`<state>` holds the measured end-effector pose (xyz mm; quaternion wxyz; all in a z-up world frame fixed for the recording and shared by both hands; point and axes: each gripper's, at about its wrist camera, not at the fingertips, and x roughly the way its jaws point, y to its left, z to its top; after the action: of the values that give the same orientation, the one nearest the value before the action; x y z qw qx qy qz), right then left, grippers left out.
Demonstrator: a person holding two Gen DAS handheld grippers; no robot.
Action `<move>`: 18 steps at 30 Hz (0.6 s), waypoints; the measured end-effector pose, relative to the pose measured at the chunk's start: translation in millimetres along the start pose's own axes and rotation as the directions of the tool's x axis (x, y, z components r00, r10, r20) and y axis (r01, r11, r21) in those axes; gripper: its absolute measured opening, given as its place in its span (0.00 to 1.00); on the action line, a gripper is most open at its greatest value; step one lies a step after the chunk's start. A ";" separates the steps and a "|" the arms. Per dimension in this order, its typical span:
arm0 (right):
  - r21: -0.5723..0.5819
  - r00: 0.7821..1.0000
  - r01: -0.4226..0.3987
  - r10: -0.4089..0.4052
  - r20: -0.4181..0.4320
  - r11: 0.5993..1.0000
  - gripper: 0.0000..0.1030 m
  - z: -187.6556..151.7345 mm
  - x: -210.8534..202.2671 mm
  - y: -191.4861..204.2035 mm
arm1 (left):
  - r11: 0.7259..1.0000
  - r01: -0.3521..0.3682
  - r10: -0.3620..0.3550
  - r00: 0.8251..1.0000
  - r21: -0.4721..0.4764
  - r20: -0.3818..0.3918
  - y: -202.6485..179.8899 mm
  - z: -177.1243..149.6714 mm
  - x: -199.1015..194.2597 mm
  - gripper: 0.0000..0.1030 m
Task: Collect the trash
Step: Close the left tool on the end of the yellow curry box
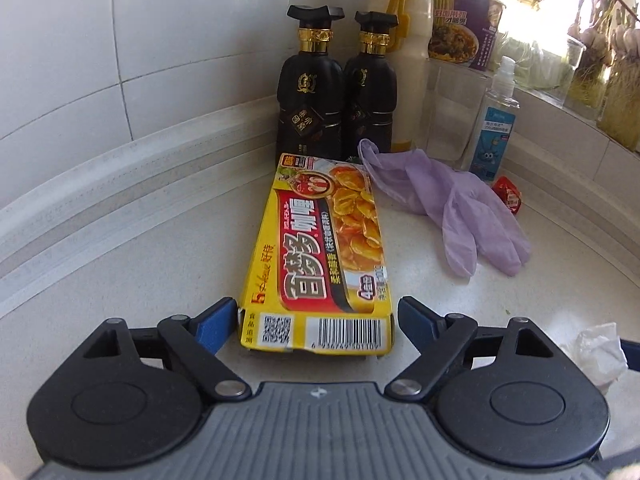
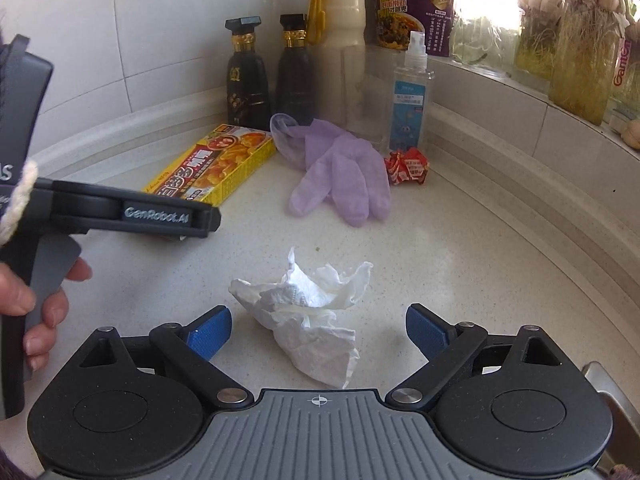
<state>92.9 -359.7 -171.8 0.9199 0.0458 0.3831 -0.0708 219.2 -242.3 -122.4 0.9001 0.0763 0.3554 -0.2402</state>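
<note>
**Two grippers down among the trash on the table**

Between the blue pads of the left gripper lies the near end of a yellow curry box, a flat carton with red lettering, a picture of the dish and a barcode on the flap facing the gripper. The jaws stand spread to either side of that flap, just clear of it, so nothing is grasped; the box stretches away from the gripper towards the wall.

The right gripper hangs released too, its jaws wide around a crumpled white tissue that sits on the pale speckled table right between the pads and a little ahead of them. No pad touches it.

Beyond the tissue, further out from the right gripper, lie one limp purple glove and, just to its right, one crushed red wrapper. To the left of that gripper a hand grips the handle of the other tool.

Against the tiled wall stand two black bottles with gold collars, one cream bottle, one clear spray bottle and one purple noodle cup.
</note>
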 end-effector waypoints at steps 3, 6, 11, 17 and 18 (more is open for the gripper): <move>-0.001 1.000 0.005 -0.005 0.008 1.000 0.91 -0.9 -1.6 0.6 | 1.000 -0.003 0.003 1.000 0.007 0.012 -2.9 2.7 4.9 0.82; 0.005 1.000 0.004 -0.004 0.010 1.000 0.87 -0.4 -2.2 0.5 | 1.000 -0.011 0.010 1.000 0.018 0.024 -5.7 4.4 8.3 0.81; 0.005 1.000 0.005 -0.005 0.002 1.000 0.76 -1.1 -1.8 2.3 | 0.999 -0.024 0.022 0.999 0.042 0.047 -7.5 4.9 11.4 0.75; -0.005 1.000 0.000 0.000 -0.004 1.000 0.68 -0.9 -0.1 6.6 | 0.998 -0.036 0.032 0.998 0.057 0.062 -7.1 2.4 7.9 0.71; -0.005 1.000 -0.002 0.002 -0.005 1.000 0.66 -0.3 0.2 6.9 | 0.997 -0.038 0.035 0.997 0.060 0.063 -7.1 1.5 6.9 0.71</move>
<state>94.0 -352.9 -172.0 0.9191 0.0441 0.3855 -0.0686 221.1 -251.6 -125.8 0.9122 0.1029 0.3183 -0.2368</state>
